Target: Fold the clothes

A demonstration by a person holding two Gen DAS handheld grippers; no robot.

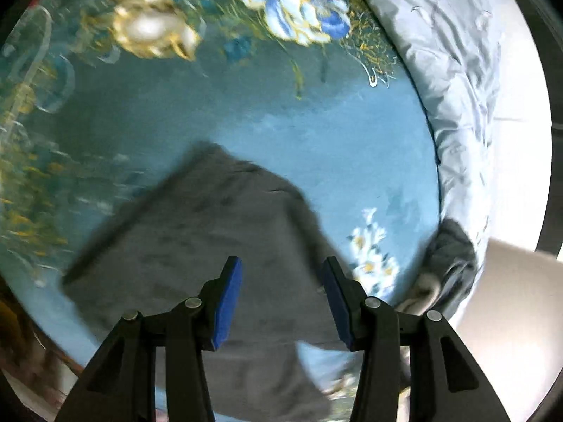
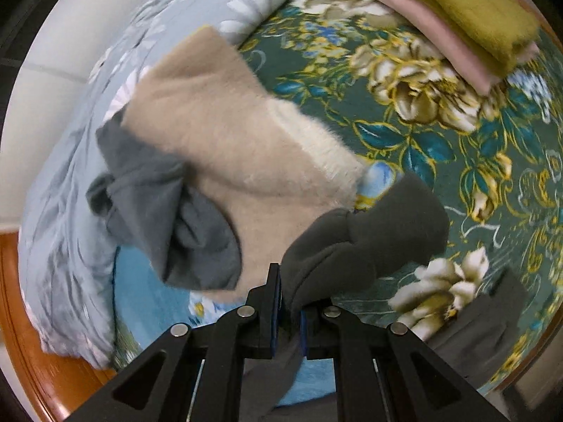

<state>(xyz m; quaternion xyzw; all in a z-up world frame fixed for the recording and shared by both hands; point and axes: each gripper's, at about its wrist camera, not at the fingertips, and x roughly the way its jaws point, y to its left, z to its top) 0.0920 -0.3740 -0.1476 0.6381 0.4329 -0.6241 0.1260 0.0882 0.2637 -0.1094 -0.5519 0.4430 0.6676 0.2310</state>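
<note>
Dark grey fleece garment (image 2: 366, 242) bunched and clamped between right gripper (image 2: 290, 320) fingers, lifted above floral teal bedspread (image 2: 440, 161); also spread flat on bedspread under left gripper (image 1: 283, 302), fingers apart, holding nothing. Beige fuzzy sweater (image 2: 228, 133) just beside. Folded mustard and pink clothes (image 2: 468, 17) well apart.

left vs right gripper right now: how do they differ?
Left gripper: jaws wide apart, nothing between the blue pads, hovering over the flat dark grey garment. Right gripper: jaws nearly closed, pinching a bunched dark grey fleece cloth. Both are black with blue pads.
</note>
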